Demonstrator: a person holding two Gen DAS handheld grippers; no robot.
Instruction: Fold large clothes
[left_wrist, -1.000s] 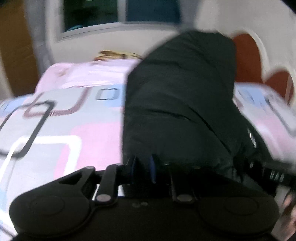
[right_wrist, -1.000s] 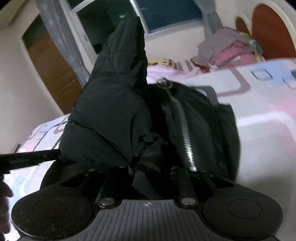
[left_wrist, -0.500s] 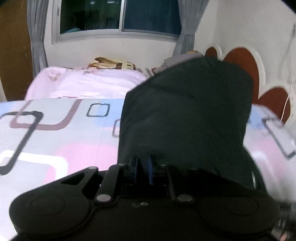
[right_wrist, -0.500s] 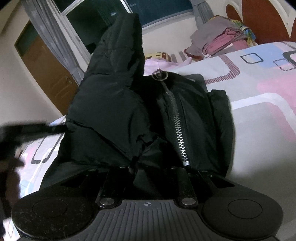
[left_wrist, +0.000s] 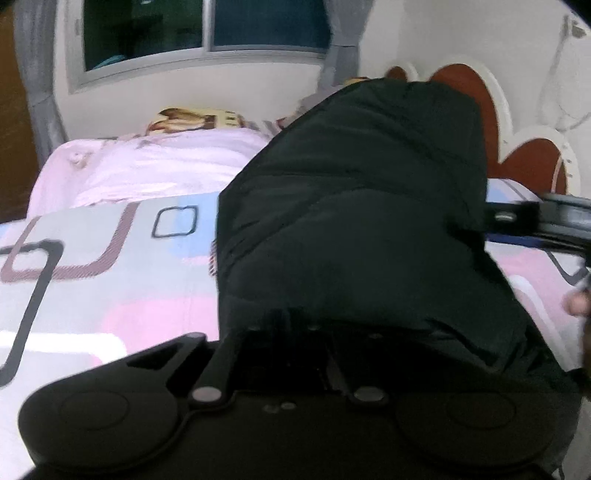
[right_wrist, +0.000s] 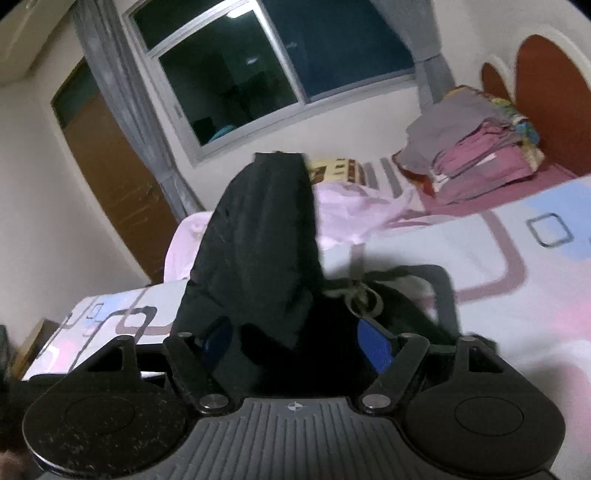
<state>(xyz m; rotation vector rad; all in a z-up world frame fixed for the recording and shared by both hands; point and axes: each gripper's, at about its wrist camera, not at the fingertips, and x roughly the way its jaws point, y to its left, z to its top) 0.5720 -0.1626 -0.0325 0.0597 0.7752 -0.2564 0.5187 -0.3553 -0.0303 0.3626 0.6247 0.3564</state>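
Observation:
A black padded jacket (left_wrist: 354, 221) lies on the patterned bed cover (left_wrist: 92, 288) and rises in a fold before my left gripper (left_wrist: 295, 325), which is shut on its fabric; the fingertips are buried in it. In the right wrist view my right gripper (right_wrist: 295, 343) is open, blue pads (right_wrist: 375, 347) wide apart, with the jacket (right_wrist: 258, 251) draped between the fingers and standing up. The jacket's zipper pull ring (right_wrist: 364, 301) lies just ahead. The right gripper also shows at the right edge of the left wrist view (left_wrist: 535, 218).
A pile of folded clothes (right_wrist: 472, 147) sits at the bed's head by the red headboard (right_wrist: 546, 92). A pink sheet (left_wrist: 147, 166) lies bunched at the far side under the window (right_wrist: 258, 74). A wooden door (right_wrist: 110, 177) stands at left.
My right gripper has opened and let go of the jacket, which has sunk lower. My left gripper stays shut on the fabric, and the right gripper has come into its view.

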